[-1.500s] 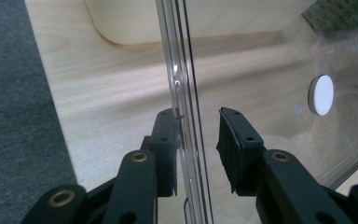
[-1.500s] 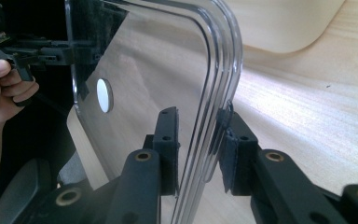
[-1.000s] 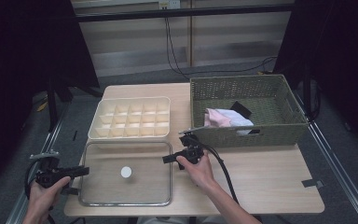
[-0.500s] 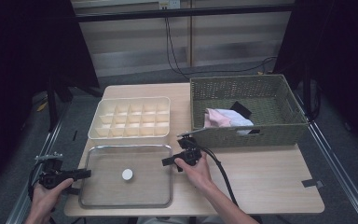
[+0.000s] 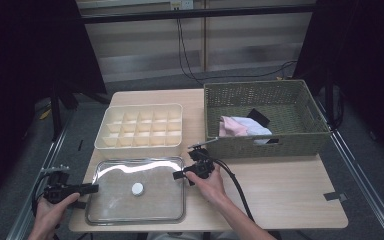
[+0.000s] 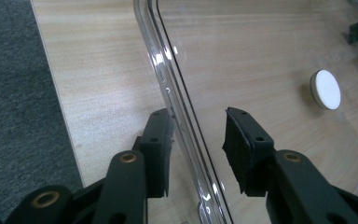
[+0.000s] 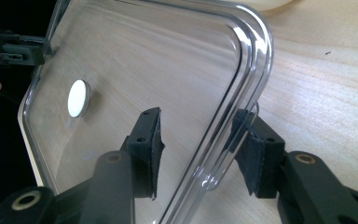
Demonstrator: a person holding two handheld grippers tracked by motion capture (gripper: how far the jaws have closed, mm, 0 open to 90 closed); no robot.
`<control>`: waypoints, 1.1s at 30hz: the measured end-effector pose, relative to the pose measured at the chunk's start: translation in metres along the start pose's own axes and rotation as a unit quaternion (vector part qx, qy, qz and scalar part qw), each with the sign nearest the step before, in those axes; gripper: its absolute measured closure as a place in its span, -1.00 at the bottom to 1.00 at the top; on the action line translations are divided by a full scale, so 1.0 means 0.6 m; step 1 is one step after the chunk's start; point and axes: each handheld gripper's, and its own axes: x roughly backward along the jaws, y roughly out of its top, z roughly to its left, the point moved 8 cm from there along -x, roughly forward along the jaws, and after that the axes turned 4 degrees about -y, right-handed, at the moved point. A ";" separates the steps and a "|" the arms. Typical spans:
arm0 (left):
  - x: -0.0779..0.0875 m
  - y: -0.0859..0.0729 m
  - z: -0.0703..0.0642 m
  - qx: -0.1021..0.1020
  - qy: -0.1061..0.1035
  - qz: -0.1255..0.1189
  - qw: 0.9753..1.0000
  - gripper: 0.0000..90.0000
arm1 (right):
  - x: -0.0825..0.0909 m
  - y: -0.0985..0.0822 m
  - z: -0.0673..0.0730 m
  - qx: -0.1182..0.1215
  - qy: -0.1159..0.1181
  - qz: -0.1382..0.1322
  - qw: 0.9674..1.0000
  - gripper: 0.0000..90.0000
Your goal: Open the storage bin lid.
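A clear plastic lid (image 5: 150, 202) with a white round knob (image 5: 137, 189) lies flat on the table's front left. My left gripper (image 5: 94, 188) is at its left edge and my right gripper (image 5: 178, 175) at its right edge. In the left gripper view the lid's rim (image 6: 182, 121) runs between the jaws of the left gripper (image 6: 198, 140), with a gap to each pad. In the right gripper view the rim (image 7: 233, 112) stands between the jaws of the right gripper (image 7: 198, 144). Both pairs of jaws have just been opening and no longer press on the lid.
A cream box with several compartments (image 5: 139, 106) sits just behind the lid. A green woven basket (image 5: 265, 145) at the back right holds a pink and white cloth (image 5: 235, 127) and a black item (image 5: 258, 117). The right gripper's cable (image 5: 237, 187) trails across the table.
The lid has sunk slightly toward the table's front edge and lies flat. Both hands stay almost where they were at its two sides.
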 end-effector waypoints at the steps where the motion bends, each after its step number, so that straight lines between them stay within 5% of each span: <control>1: 0.000 0.000 0.000 0.000 0.000 0.000 1.000 0.33 | 0.000 0.000 0.000 0.000 0.000 0.000 1.000 0.20; 6: 0.002 -0.002 0.001 -0.013 0.028 0.005 1.000 0.37 | 0.002 0.005 -0.004 0.000 -0.012 0.000 1.000 0.06; 33: -0.015 0.027 0.014 0.010 0.037 -0.025 0.999 0.24 | 0.009 0.009 -0.020 -0.002 -0.027 -0.005 1.000 0.23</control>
